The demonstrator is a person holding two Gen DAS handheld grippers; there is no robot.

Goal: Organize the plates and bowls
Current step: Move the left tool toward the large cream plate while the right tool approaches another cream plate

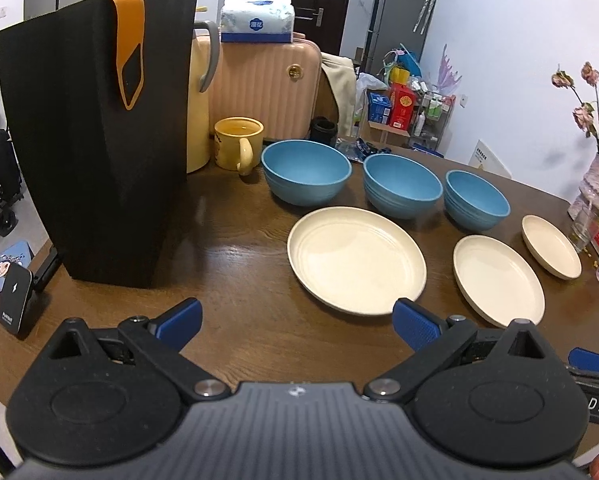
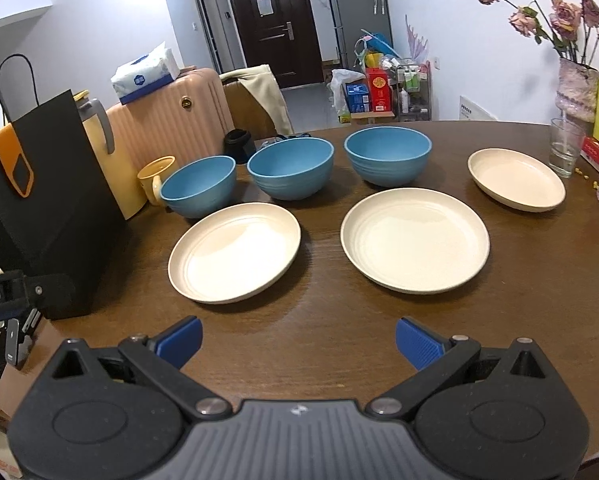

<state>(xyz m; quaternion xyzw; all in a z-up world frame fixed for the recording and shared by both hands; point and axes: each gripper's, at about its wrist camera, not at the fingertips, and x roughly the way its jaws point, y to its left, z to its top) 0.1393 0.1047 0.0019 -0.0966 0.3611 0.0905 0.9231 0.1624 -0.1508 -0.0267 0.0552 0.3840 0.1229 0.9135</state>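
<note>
My left gripper (image 1: 297,326) and right gripper (image 2: 298,340) hover spread and empty; beyond their fingers, the brown wooden table (image 2: 323,320) holds cream plates (image 2: 414,239) and blue bowls (image 2: 387,160).

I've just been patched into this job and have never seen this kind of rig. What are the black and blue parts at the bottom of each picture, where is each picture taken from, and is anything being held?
There is no robot arm: a person holds a two-finger gripper in each hand. Each picture comes from a fisheye camera on one gripper, looking forward along its blue-padded fingers. One shows the left gripper, the other the right gripper. Both are open and hold nothing. On the brown table stand three blue bowls in a back row, with three cream plates in front. A black bag and a yellow mug are to the left.
</note>
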